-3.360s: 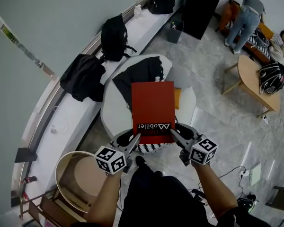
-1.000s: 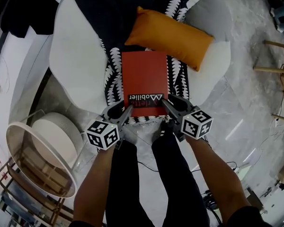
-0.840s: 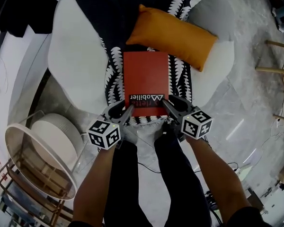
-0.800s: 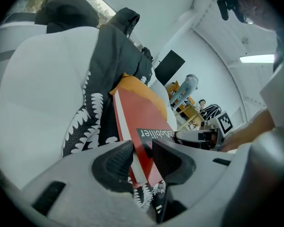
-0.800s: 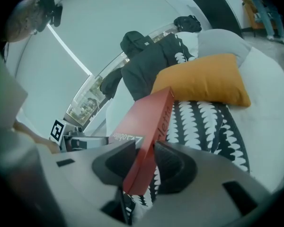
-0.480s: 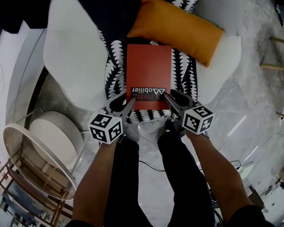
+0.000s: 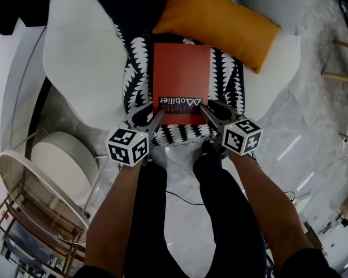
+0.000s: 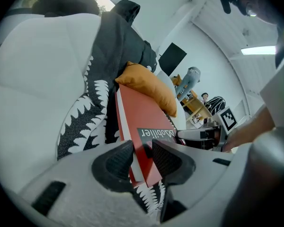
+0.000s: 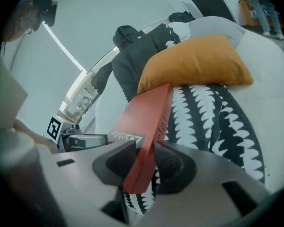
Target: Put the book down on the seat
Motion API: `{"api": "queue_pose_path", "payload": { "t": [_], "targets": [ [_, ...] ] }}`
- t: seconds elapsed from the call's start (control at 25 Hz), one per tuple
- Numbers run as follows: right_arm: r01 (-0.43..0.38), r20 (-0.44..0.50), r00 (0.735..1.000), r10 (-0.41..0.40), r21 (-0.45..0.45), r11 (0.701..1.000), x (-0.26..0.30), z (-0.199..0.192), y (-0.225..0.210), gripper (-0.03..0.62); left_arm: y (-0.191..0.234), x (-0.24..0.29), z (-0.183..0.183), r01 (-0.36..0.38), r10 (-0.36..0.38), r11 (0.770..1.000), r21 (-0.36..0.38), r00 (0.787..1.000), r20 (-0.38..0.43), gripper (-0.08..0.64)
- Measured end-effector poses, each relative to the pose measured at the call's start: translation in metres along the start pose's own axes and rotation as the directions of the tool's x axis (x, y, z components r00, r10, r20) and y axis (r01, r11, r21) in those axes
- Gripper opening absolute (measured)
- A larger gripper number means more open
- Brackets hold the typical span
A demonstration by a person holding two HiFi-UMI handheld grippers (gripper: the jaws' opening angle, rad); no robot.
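Pale marble floor point(image 7: 290, 155) surrounds a white armchair point(image 7: 81, 57) whose back is cut off at the top of the head view. A black-and-white patterned throw point(image 7: 136, 74) hides the seat, and the person's legs point(image 7: 220, 201) cover its front edge. The red book point(image 7: 181, 74) lies over the throw, its far edge up against an orange cushion point(image 7: 217, 19). I cannot tell whether it rests fully flat. White armrests leave room on both sides. A round side table point(image 7: 23, 178) stands at the left. The left gripper point(image 7: 155, 116) clamps the book's near left corner. The right gripper point(image 7: 205, 111) has the near right corner between its pads, jaws closing on it.
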State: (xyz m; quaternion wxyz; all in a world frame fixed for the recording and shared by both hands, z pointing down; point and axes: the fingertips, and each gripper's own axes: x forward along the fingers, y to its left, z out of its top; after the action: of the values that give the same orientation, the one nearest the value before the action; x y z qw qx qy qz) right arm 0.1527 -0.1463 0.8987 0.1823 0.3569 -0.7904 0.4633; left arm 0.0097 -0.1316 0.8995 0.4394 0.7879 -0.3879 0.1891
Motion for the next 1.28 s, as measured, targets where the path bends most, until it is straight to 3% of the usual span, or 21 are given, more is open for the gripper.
{"api": "queue_pose_path", "payload": {
  "t": [0.8, 1.28],
  "targets": [
    [0.069, -0.104, 0.992, -0.071, -0.019, 0.997, 0.029, -0.025, -0.019, 0.111, 0.028, 0.022, -0.034, -0.079, 0.080, 0.997, 0.012, 0.982, -0.170, 0.127],
    [0.118, -0.112, 0.986, -0.120, -0.017, 0.993, 0.021, -0.023, -0.024, 0.120, 0.033, 0.013, -0.037, -0.128, 0.135, 0.991, 0.045, 0.969, -0.207, 0.127]
  ]
}}
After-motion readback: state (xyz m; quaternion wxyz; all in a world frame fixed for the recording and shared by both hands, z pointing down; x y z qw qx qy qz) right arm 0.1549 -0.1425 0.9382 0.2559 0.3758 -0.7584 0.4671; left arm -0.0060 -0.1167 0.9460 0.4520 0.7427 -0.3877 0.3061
